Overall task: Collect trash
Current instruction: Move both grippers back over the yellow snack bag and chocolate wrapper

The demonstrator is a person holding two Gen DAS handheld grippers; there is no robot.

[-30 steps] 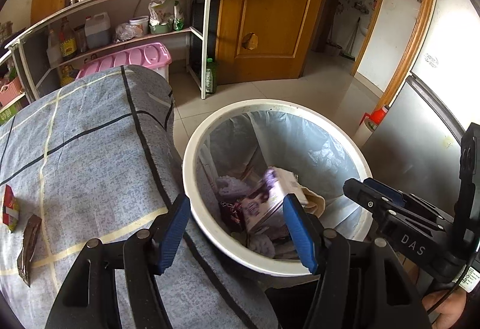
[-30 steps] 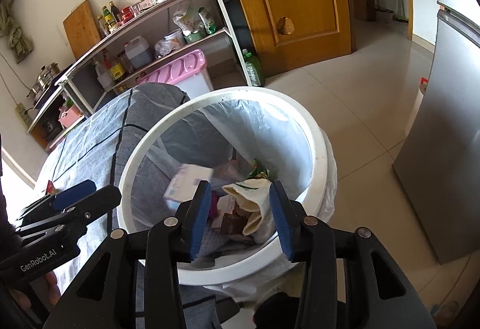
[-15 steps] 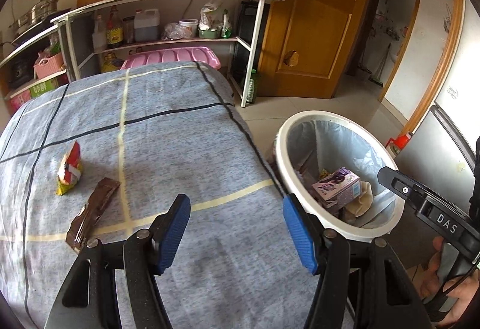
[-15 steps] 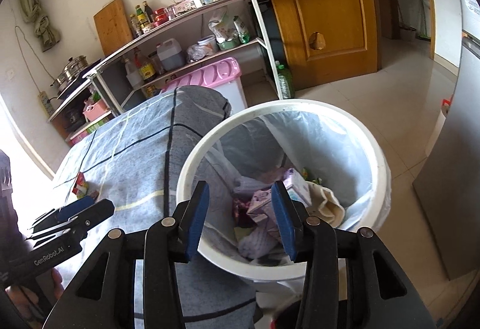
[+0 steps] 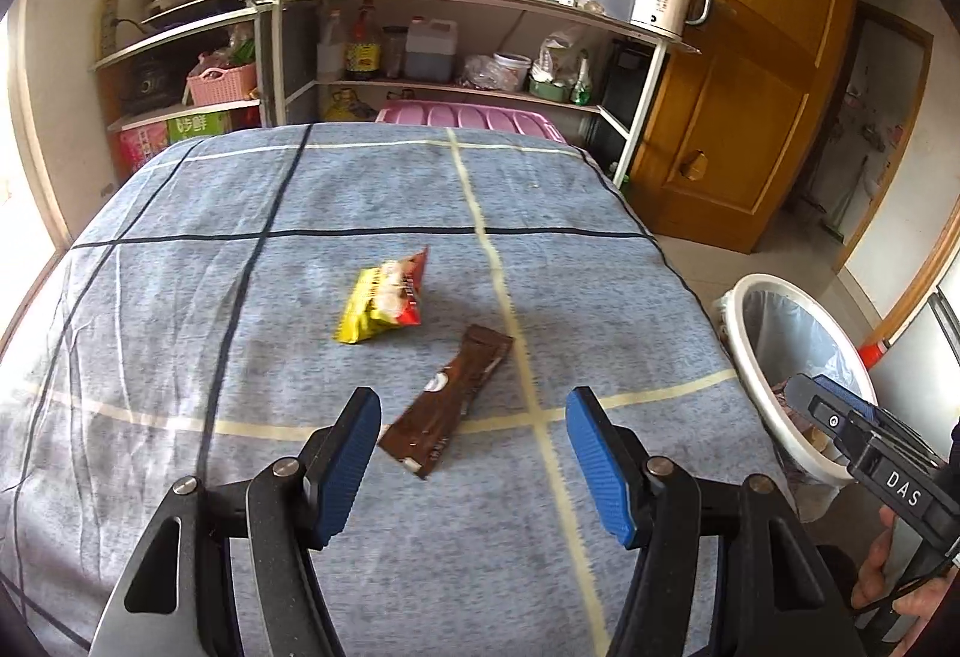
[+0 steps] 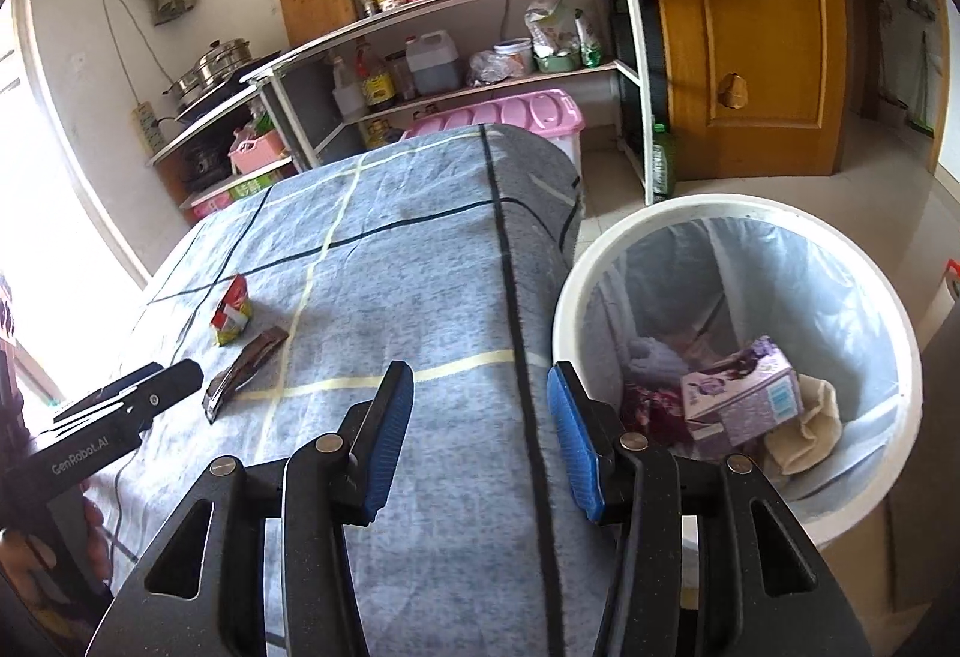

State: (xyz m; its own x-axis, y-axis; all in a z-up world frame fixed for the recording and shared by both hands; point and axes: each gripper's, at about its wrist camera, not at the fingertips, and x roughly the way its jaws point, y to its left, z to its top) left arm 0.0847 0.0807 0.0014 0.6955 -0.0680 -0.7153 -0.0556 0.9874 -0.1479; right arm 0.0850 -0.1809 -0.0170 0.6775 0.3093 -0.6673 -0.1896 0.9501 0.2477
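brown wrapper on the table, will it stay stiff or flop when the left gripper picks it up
The brown wrapper lies flat and thin, so it is probably empty, light and floppy. Its glossy film may slip between the open left gripper pads, and it would likely slide on the cloth if pushed.

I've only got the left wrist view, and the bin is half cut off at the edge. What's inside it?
Observer: From the right wrist view, a purple carton lies on top inside the bin.
Operator: Anything next to it?
Observer: A cream crumpled wad sits on its right, touching it.
Operator: Is the right gripper carrying anything?
Observer: No. The right gripper is open and empty, over the tablecloth near its edge.
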